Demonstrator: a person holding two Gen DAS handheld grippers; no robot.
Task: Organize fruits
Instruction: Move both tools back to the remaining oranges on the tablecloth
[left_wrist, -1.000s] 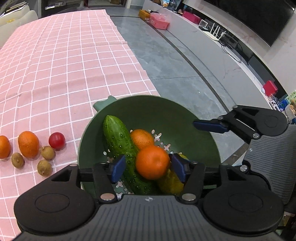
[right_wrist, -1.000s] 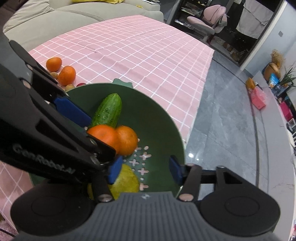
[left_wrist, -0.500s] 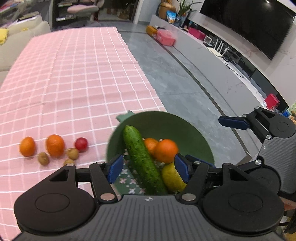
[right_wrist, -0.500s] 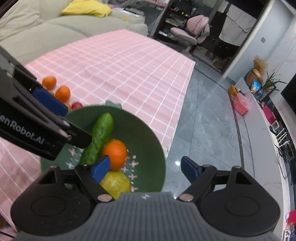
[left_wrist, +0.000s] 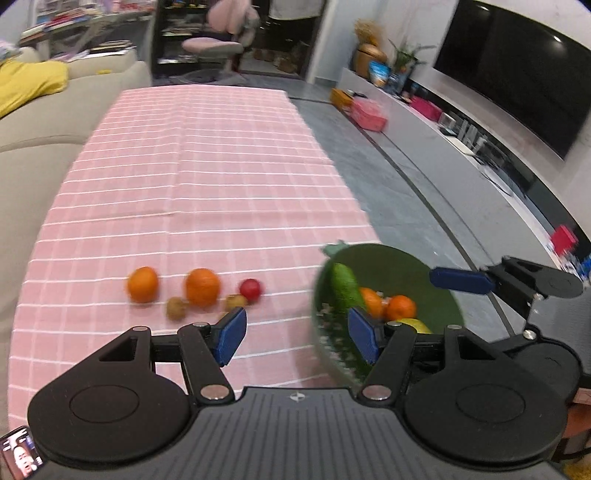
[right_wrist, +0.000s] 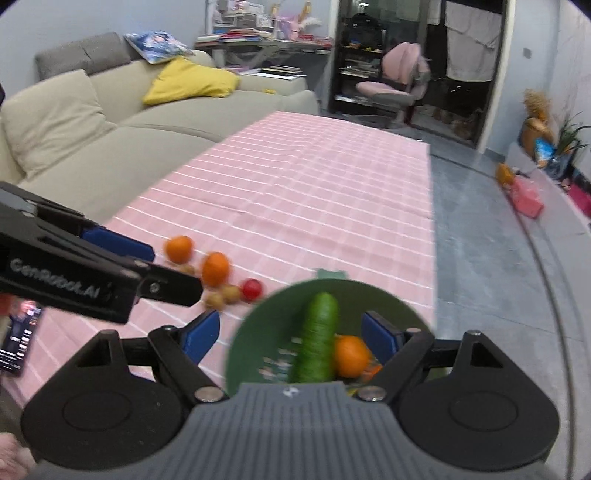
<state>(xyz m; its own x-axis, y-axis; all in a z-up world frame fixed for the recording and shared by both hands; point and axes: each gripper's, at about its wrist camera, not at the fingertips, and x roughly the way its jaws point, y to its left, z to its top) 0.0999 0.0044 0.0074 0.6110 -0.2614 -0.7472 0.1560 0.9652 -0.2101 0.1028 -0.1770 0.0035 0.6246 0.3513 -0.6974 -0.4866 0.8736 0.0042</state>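
While you hold both tools above it, the table (left_wrist: 207, 173) under its pink checked cloth fills most of each view, with a beige sofa (right_wrist: 74, 140) along its far side.

At the table's near corner, by the grey floor, sits the green colander bowl (left_wrist: 424, 273). It holds a cucumber (right_wrist: 319, 336) lying lengthwise, two oranges (left_wrist: 400, 307) beside it, and a yellow fruit (left_wrist: 415, 325) mostly hidden behind your tools.

Your left hand-held gripper (left_wrist: 293, 334) is released: its blue pads stand wide apart with only cloth and the bowl's rim showing between them, nothing pressed. Your right hand-held gripper (right_wrist: 291, 338) is released too; its jaws have just been opening, and though the cucumber and one orange in the bowl appear in the gap, the pads touch neither. In the right wrist view the left tool crosses the frame from the left, above the cloth.

Out on the cloth, well apart from the bowl, lies the loose fruit still to be gathered. Two oranges, one (left_wrist: 143, 284) further out and one (left_wrist: 202, 287) nearer the bowl, lie in a rough row. A small red fruit (left_wrist: 251, 290) sits at the bowl end of that row. Several small brown fruits (left_wrist: 176, 307) are tucked just beside the oranges; blur keeps me from counting them surely.
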